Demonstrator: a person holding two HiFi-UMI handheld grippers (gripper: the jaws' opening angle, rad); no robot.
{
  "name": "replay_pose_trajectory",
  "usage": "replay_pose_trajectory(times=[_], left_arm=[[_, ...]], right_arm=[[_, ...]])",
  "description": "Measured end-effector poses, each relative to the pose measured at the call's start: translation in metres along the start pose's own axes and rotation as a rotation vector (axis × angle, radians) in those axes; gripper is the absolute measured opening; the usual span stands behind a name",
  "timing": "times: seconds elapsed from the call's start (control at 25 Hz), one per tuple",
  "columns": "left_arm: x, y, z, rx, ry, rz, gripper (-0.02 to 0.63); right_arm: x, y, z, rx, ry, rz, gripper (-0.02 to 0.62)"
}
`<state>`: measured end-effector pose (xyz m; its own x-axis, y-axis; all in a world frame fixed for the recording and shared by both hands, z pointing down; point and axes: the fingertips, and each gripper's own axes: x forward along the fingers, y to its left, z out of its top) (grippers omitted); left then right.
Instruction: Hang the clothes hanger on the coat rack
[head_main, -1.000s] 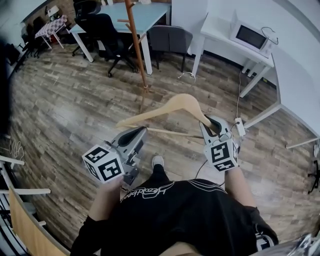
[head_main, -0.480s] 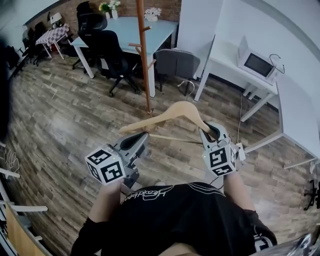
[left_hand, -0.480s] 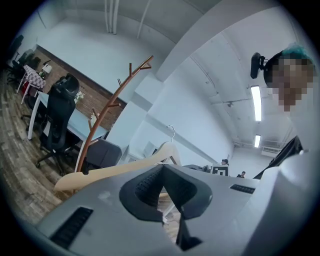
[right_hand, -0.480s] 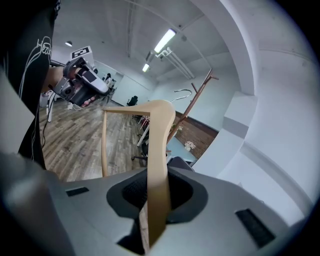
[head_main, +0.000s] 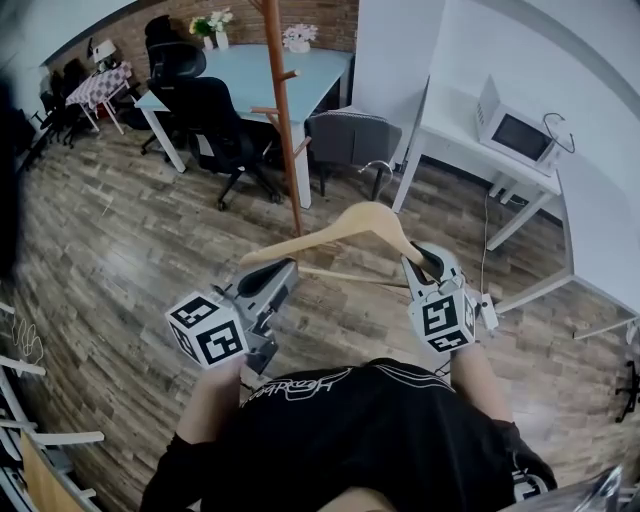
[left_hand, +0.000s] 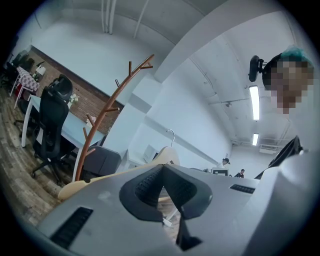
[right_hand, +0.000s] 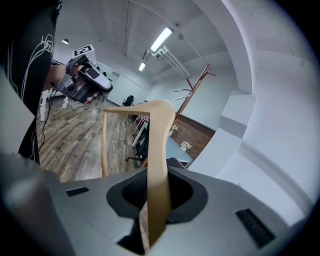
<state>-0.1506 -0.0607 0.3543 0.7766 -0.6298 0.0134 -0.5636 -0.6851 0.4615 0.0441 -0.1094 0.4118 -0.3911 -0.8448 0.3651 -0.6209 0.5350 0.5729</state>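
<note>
Vs. a sec ago: coat rack (head_main: 283, 120) sat nearer and bigger in head view, at 12 o'clock from the hanger (head_main: 345, 225). Approach was underway; rack prob. not yet in reach. Grip unchanged: right gripper (head_main: 425, 262) jaws pinched hanger's 3 o'clock arm end. Left gripper (head_main: 275, 277) jaws were pressed together, nothing betw. them, just beside the 9 o'clock end; contact unclear. Hanger not hung yet.
</note>
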Motion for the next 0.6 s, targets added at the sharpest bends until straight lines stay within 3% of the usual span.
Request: replay_pose_trajectory(times=[0.28, 0.6], left_arm=[[0.056, 0.022, 0.005, 0.000, 0.015, 0.048, 0.008], [0.125, 0.069, 0.034, -0.005, -0.020, 0.181, 0.007]], right_arm=[[0.047, -0.046, -0.022, -0.012, -0.020, 0.033, 0.091], [0.140, -0.115, -0.019, -0.053, -0.112, 0.128, 0.091]])
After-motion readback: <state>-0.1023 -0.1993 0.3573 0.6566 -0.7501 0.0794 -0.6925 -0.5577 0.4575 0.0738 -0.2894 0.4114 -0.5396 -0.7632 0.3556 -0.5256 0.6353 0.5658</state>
